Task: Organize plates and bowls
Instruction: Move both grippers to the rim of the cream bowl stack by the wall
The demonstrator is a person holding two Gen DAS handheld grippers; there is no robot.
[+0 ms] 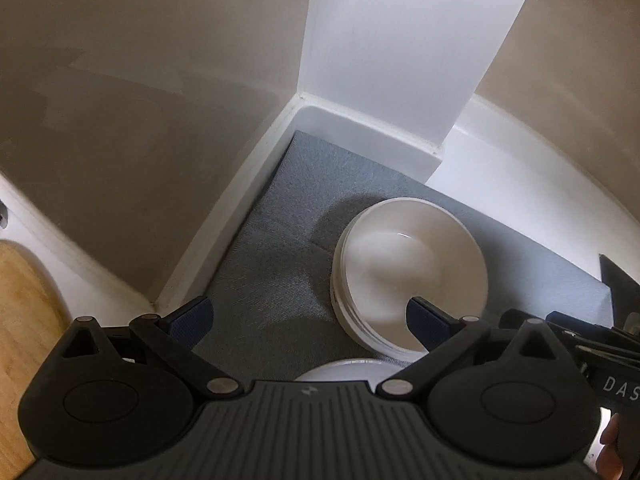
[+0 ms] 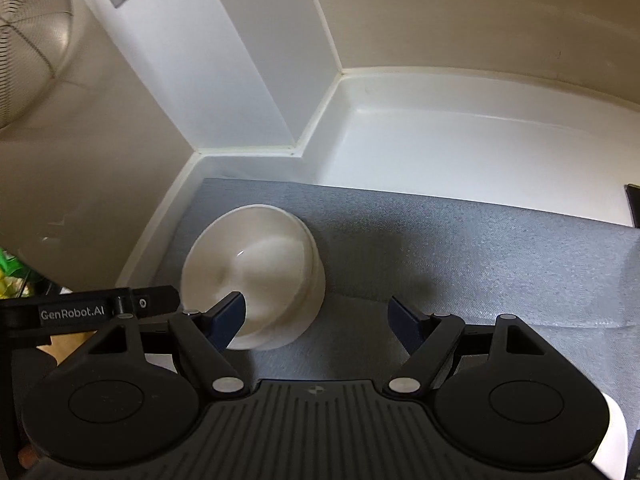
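A stack of white bowls (image 1: 408,272) stands on a grey mat (image 1: 280,240) near the wall corner; it also shows in the right wrist view (image 2: 260,272). My left gripper (image 1: 308,316) is open and empty, its right finger over the stack's near rim. My right gripper (image 2: 316,320) is open and empty, its left finger in front of the stack. A white plate rim (image 1: 340,370) shows just below my left gripper. Another white dish edge (image 2: 612,436) shows at the lower right of the right wrist view.
The mat (image 2: 460,248) lies on a white counter (image 2: 460,152) bounded by walls and a white pillar (image 1: 380,60). A wooden board (image 1: 20,320) is at the far left. A wire fan (image 2: 28,40) stands at the upper left.
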